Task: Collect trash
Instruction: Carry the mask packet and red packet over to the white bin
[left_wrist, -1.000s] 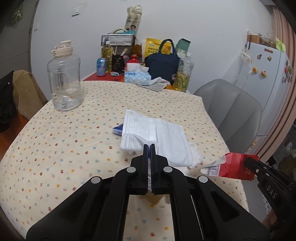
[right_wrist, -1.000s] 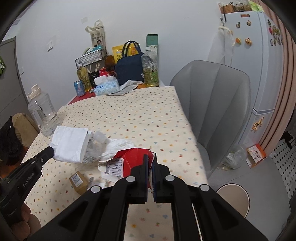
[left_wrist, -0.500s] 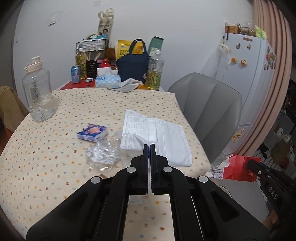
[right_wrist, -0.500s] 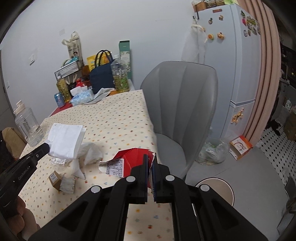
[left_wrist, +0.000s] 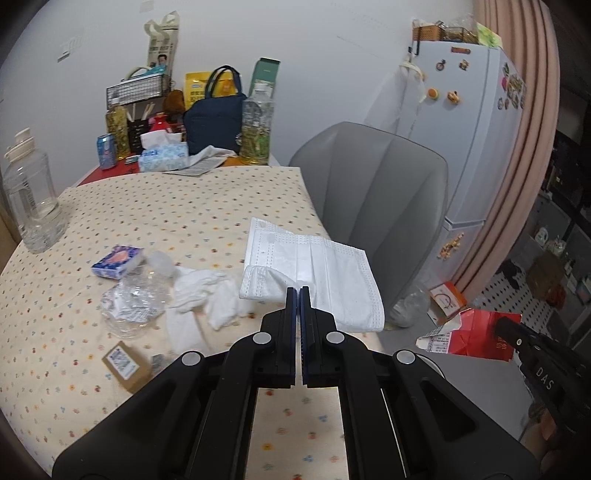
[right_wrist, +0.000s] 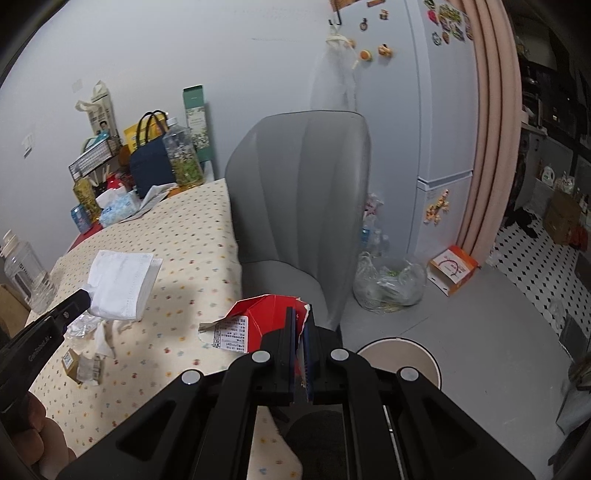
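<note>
While left tongs (left_wrist: 299, 290) pinch the mask (left_wrist: 314, 273) — right tongs (right_wrist: 300, 310) clamp the carton (right_wrist: 258, 325).

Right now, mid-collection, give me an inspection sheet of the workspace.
Surface: table with dotted cloth, partly littered.
Job's things: white face mask and torn red carton, both lifted off the table; round bin on the floor.
Clutter: crumpled tissue, crushed clear plastic, tissue pack, small brown box.
Grippers: left hand-held gripper shut on the mask; right hand-held gripper shut on the carton.
Cables: nothing seen.
Surroundings: grey chair, fridge, water jug.
</note>
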